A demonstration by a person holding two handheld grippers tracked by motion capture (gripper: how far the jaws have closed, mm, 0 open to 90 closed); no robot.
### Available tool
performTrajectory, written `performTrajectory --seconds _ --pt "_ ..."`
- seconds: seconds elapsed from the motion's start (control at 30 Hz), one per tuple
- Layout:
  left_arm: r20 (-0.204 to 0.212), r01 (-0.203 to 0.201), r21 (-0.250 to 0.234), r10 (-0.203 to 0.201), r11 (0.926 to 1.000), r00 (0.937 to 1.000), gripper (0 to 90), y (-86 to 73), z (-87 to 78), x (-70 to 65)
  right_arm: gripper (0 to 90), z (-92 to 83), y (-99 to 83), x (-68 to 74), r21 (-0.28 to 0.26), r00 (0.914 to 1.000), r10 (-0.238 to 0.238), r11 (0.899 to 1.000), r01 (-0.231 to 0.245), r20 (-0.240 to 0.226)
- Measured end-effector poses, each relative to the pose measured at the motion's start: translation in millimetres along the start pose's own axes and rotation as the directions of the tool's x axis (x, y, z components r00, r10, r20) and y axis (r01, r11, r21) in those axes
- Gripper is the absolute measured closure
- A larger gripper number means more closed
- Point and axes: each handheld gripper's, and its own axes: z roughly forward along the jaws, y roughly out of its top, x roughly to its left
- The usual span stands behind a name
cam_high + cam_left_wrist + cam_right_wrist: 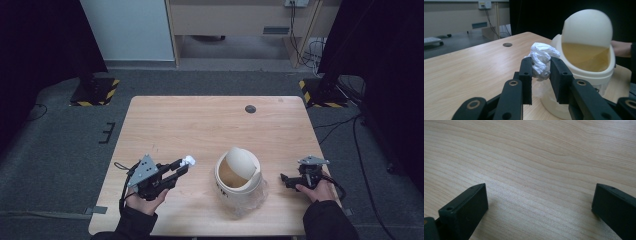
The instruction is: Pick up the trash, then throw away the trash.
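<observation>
A crumpled white paper wad (541,58) is pinched between the jaws of my left gripper (541,65), which is shut on it. From above, the same wad (188,160) sits at the tip of the left gripper (183,165), just left of a small cream bin (238,176) with a domed swing lid (241,162) tilted open. In the left gripper view the bin (586,62) stands close behind the wad, its opening facing me. My right gripper (286,179) rests low on the table right of the bin; its jaws stand wide apart over bare wood (539,202).
A clear plastic liner (251,197) bulges around the bin's base. The wooden table (200,125) has a round cable hole (250,109) near its far edge. Black stands flank the table on the carpet beyond.
</observation>
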Motion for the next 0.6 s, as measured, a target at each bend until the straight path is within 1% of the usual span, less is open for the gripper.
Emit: performTrajectory --seconds 0.1,0.17,0.33,0.37,0.4,0.6 --pt "0.019 -0.003 -0.012 0.004 0.9999 0.9998 71.8 3.6 0.1 -6.2 0.7 0.0 0.0 0.0 0.0 1.0 -0.001 1.0 0.001 0.0" --pt "0.031 -0.01 -0.015 0.01 0.9998 0.9995 71.8 5.3 1.0 -10.0 0.8 0.0 0.0 -0.1 0.0 1.0 -0.001 1.0 0.001 0.0" --pt "0.06 -0.011 -0.017 0.012 0.9998 0.9981 71.8 6.5 4.5 -17.3 0.7 0.0 0.0 -0.1 0.0 1.0 -0.001 1.0 0.001 0.001" --pt "0.06 -0.011 -0.017 0.012 0.9998 0.9981 71.8 6.5 4.5 -17.3 0.7 0.0 0.0 -0.1 0.0 1.0 -0.001 1.0 0.001 0.001" --pt "0.069 -0.016 -0.016 0.017 0.9997 0.9975 71.7 6.9 5.2 -18.8 0.8 0.0 0.0 -0.1 0.0 1.0 -0.001 1.0 0.001 0.001" --pt "0.085 -0.015 -0.016 0.016 0.9998 0.9963 71.8 6.9 8.4 -22.1 0.7 0.0 0.0 -0.1 0.0 1.0 -0.001 1.0 0.001 0.001"
